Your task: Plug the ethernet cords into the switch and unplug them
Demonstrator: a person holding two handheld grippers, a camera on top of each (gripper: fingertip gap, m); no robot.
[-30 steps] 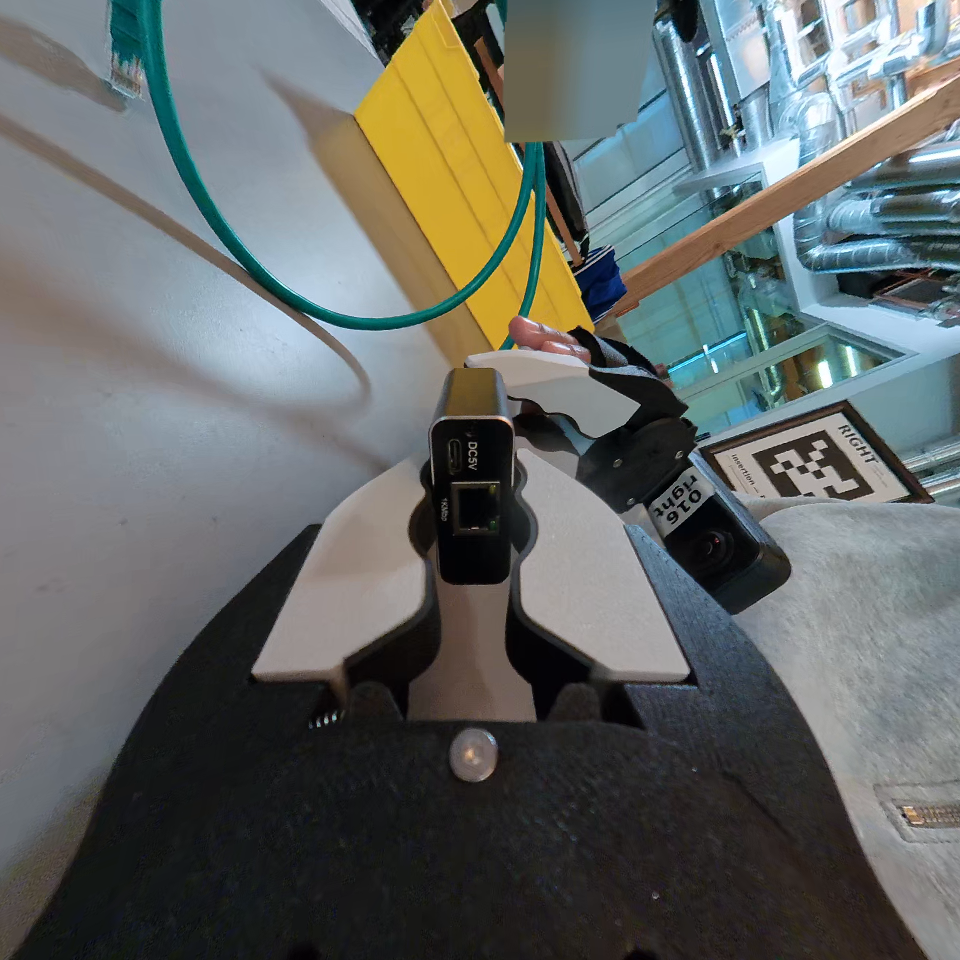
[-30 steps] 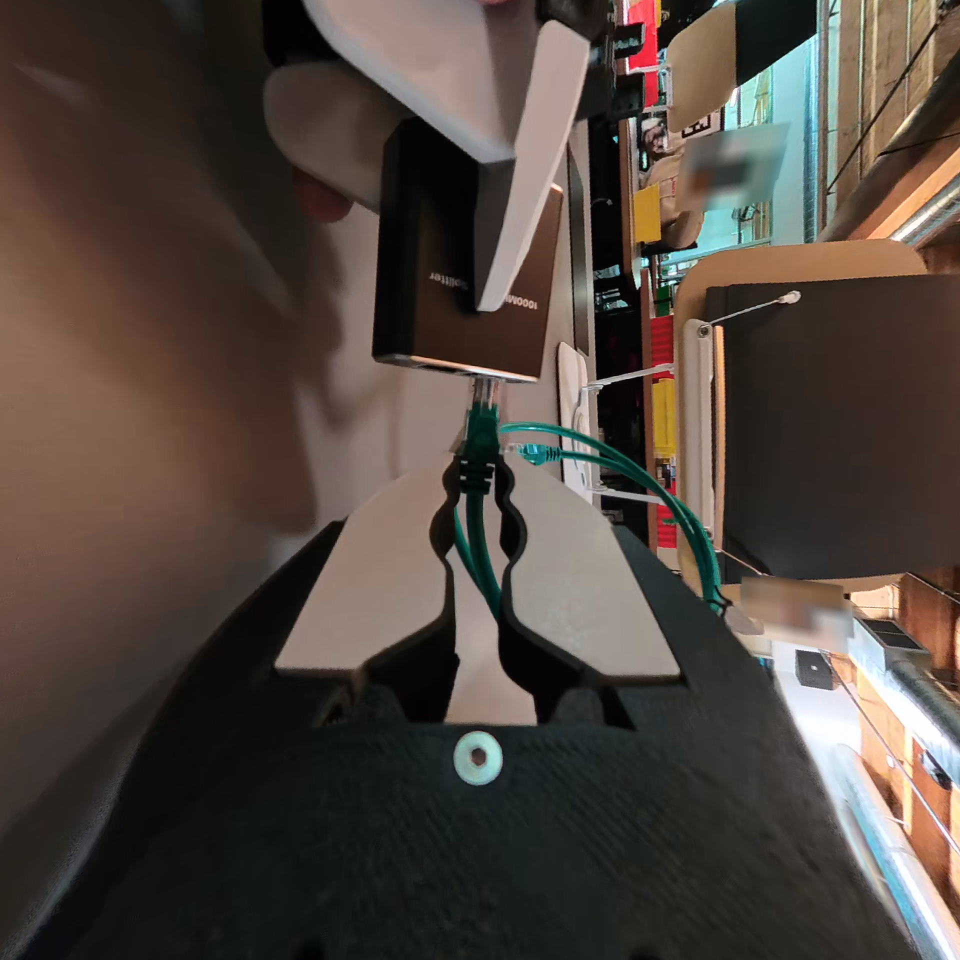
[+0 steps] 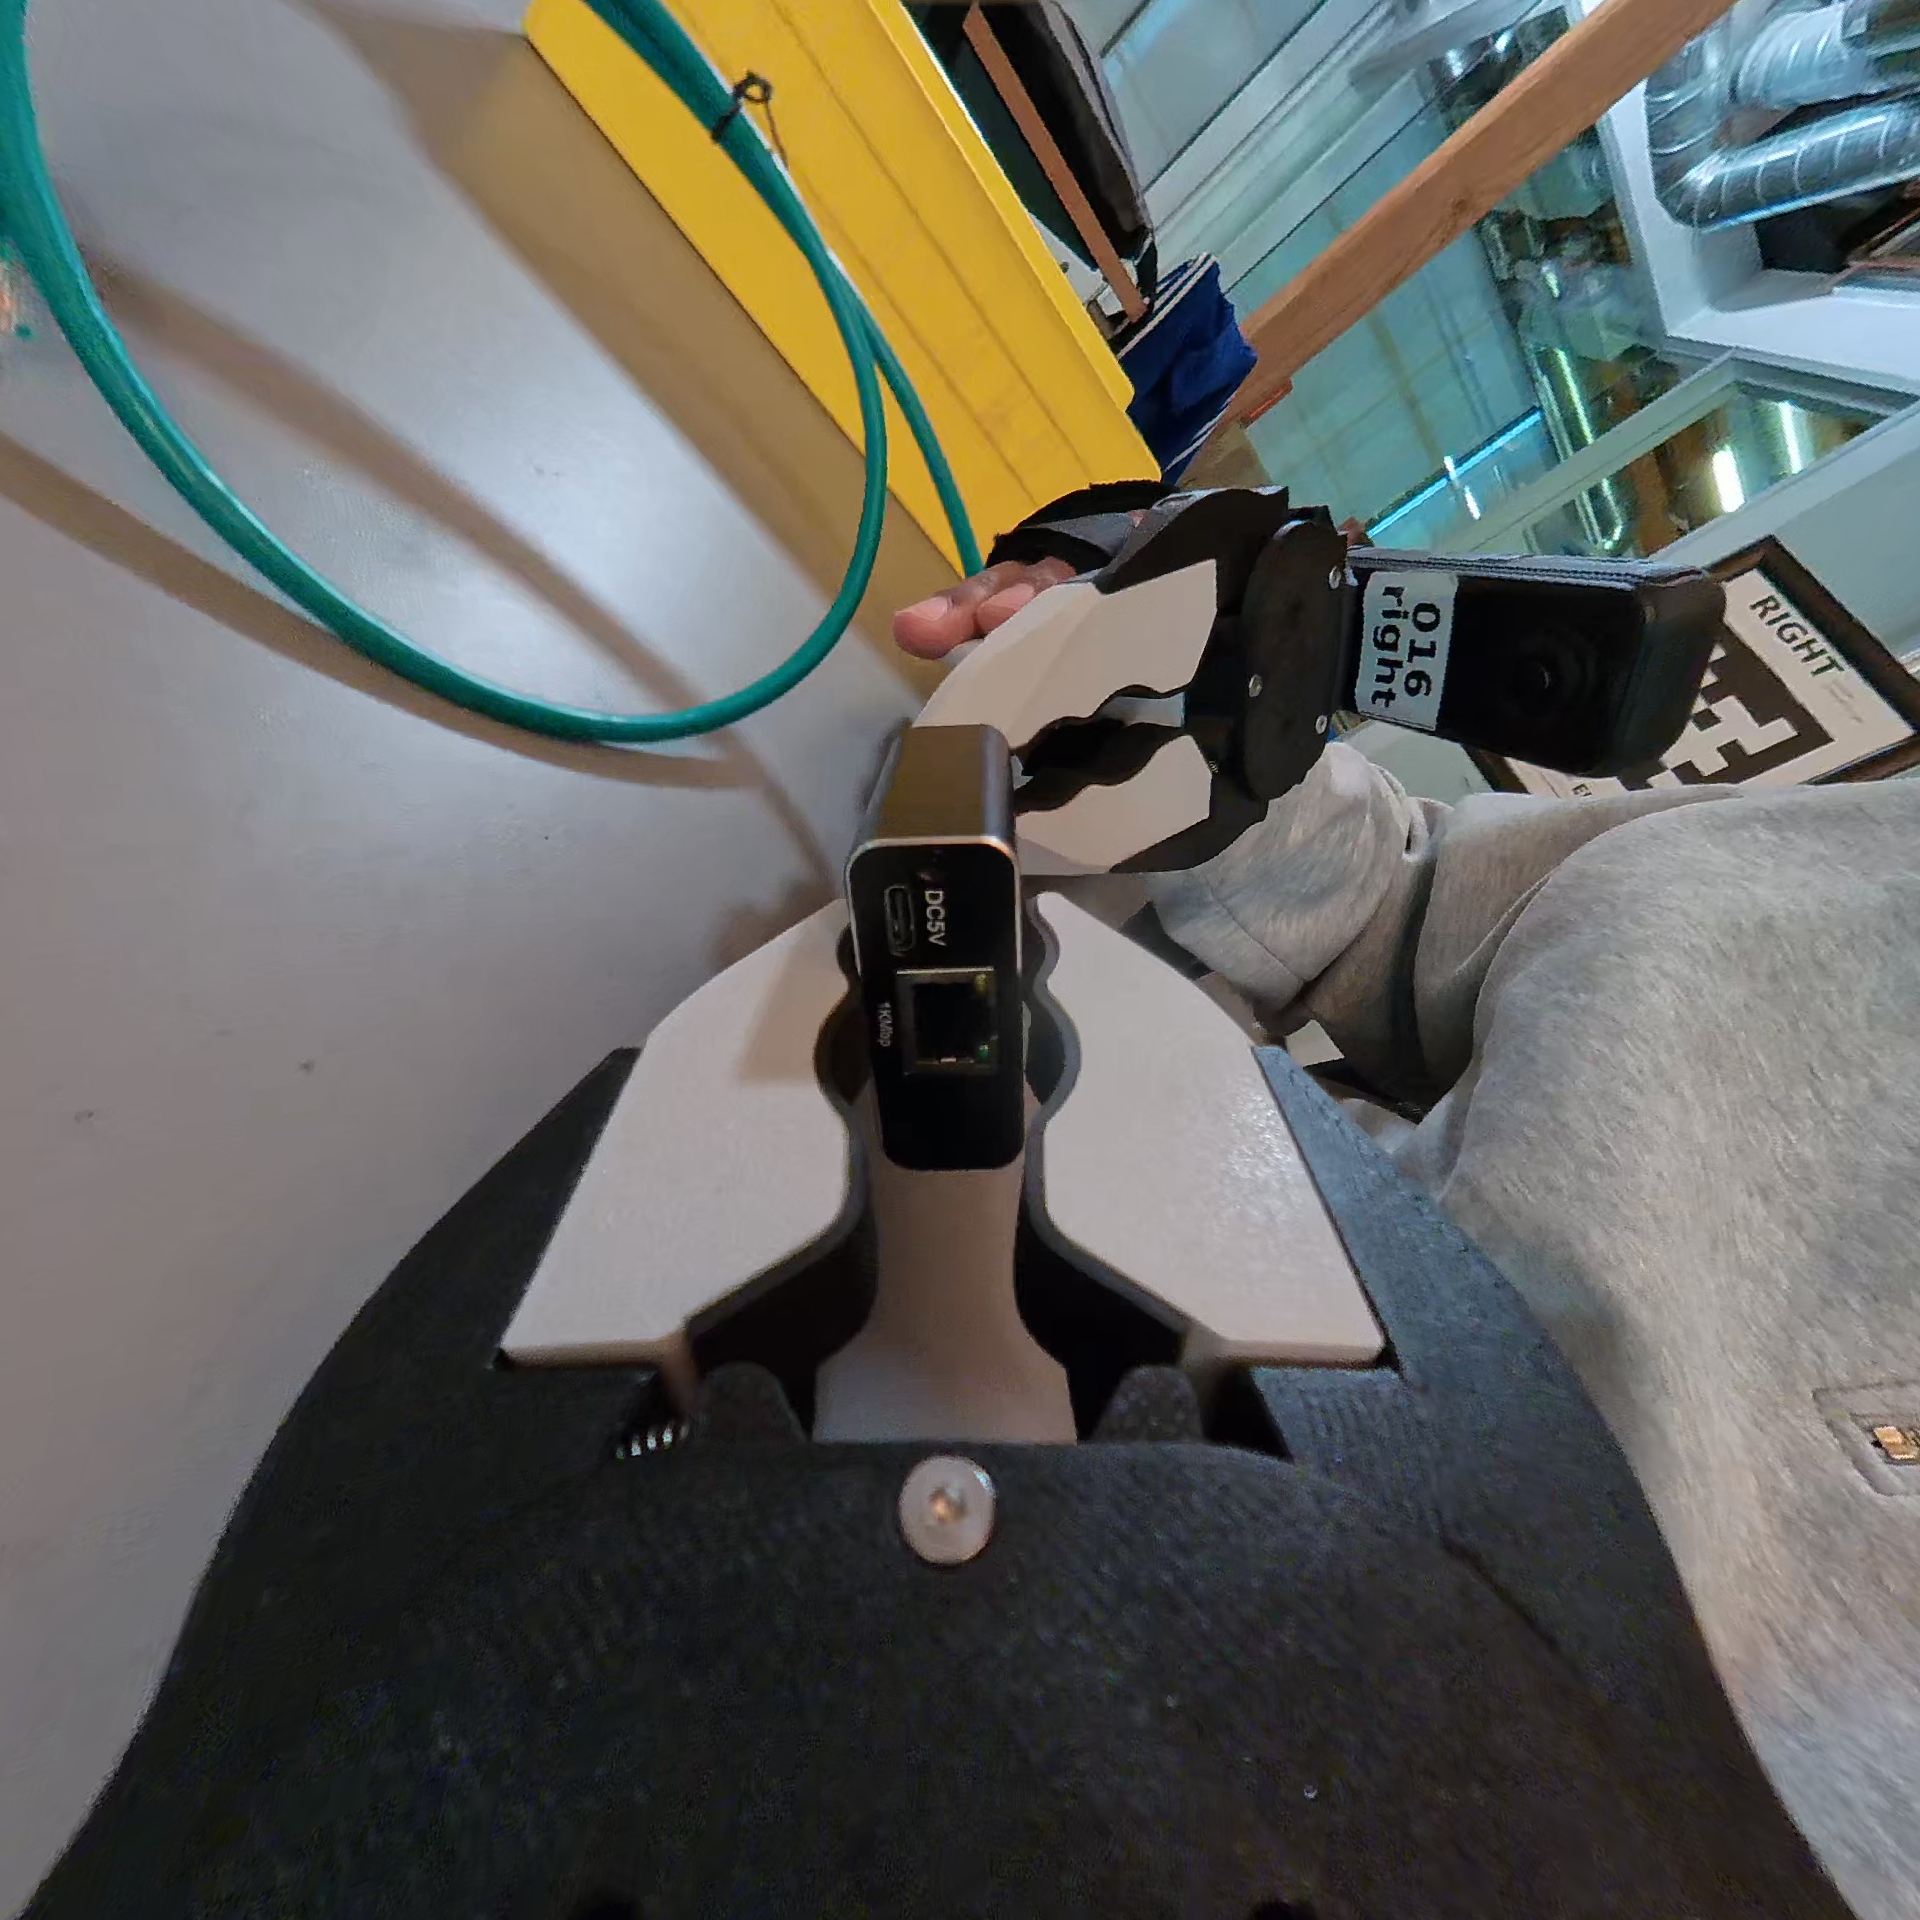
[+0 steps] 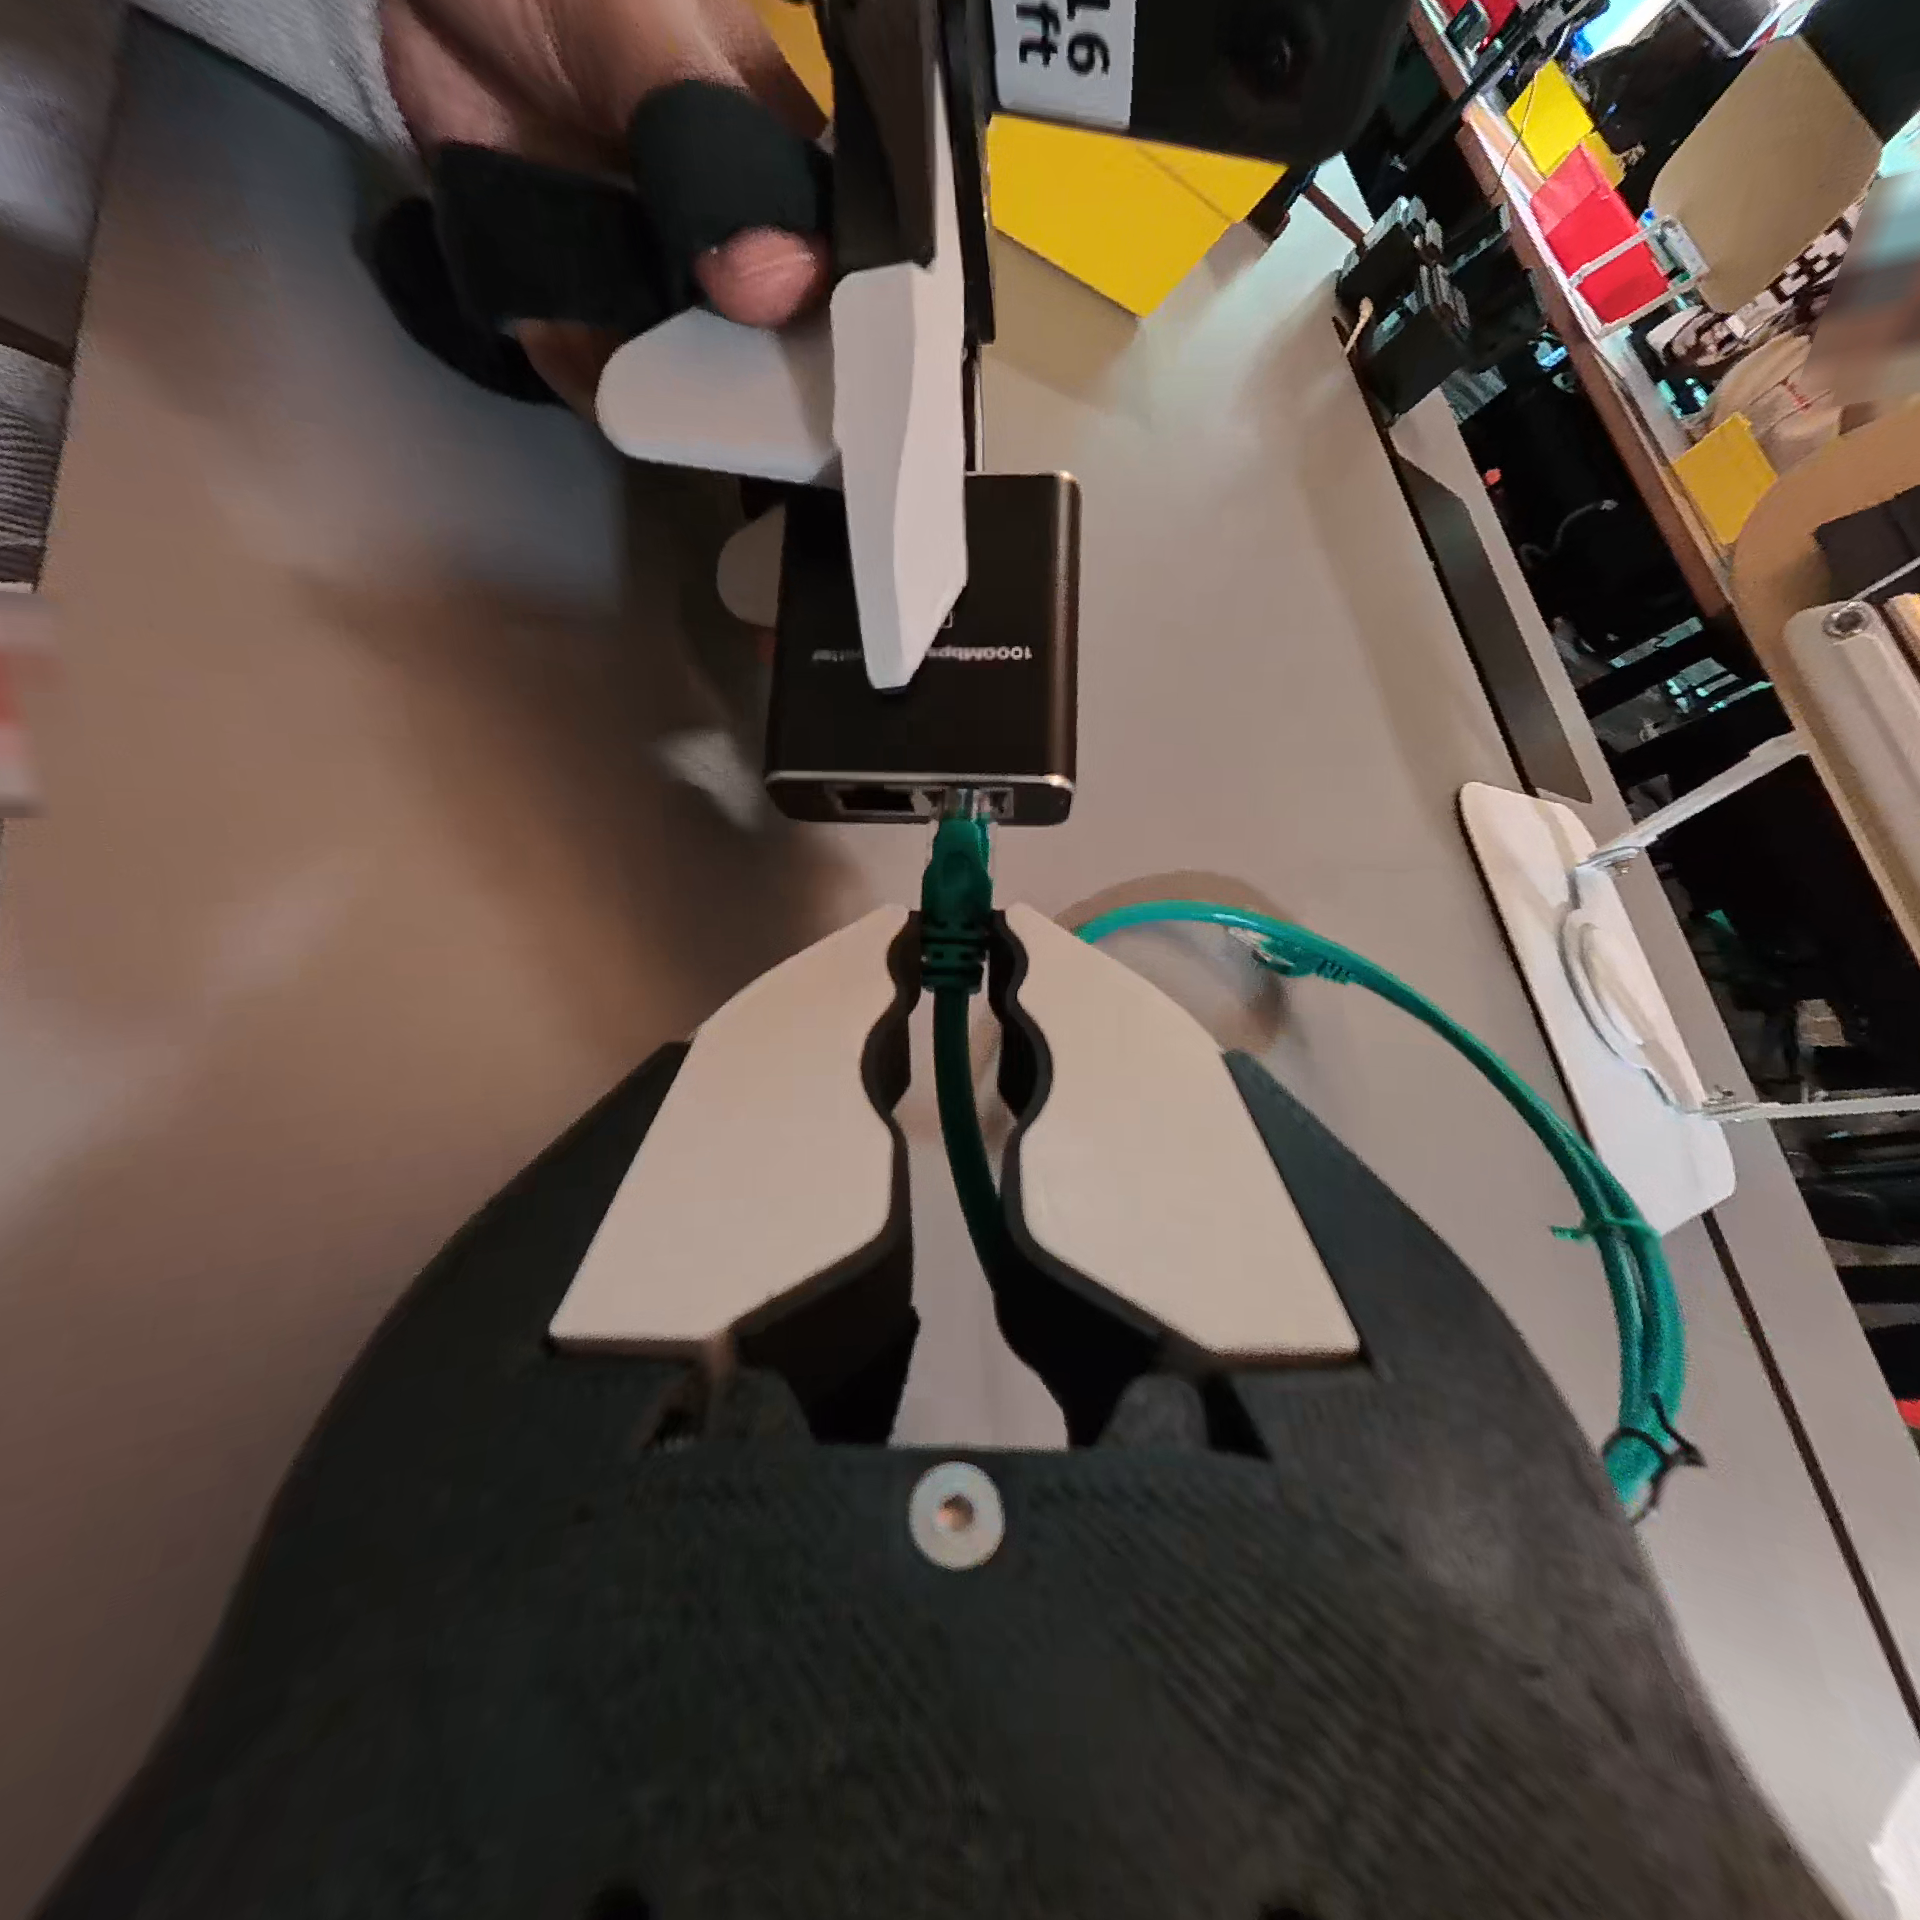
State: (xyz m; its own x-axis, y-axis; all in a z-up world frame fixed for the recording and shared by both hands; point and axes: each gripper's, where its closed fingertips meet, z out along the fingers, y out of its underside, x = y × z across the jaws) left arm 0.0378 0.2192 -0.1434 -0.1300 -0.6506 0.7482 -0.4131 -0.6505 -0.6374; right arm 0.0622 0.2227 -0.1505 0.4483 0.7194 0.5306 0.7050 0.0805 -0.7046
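Note:
My left gripper (image 3: 935, 920) is shut on a small black switch (image 3: 940, 1039), gripping its two flat sides. The near end shows one empty port. My right gripper (image 4: 954, 916) is shut on the green plug (image 4: 954, 914) of an ethernet cord (image 4: 1538, 1122). The plug's clear tip sits at the right-hand port of the switch (image 4: 925, 717); how deep, I cannot tell. The port to its left is empty. The cord's other plug (image 4: 1288, 951) hangs free. The right gripper (image 3: 1049, 748) shows behind the switch in the left wrist view, with the cord (image 3: 416, 665) looping over the table.
A yellow bin (image 3: 883, 239) stands on the pale table (image 3: 312, 935). A grey sleeve (image 3: 1610, 1091) and a framed marker board (image 3: 1797, 675) lie to the right. A white flat stand (image 4: 1558, 935) sits near the table's far edge, with shelves of red and yellow boxes (image 4: 1590, 229) beyond.
Both hands have turned and shifted; the right gripper now shows more fully, right of the switch. The switch's port face has come into the right view. Both grips hold.

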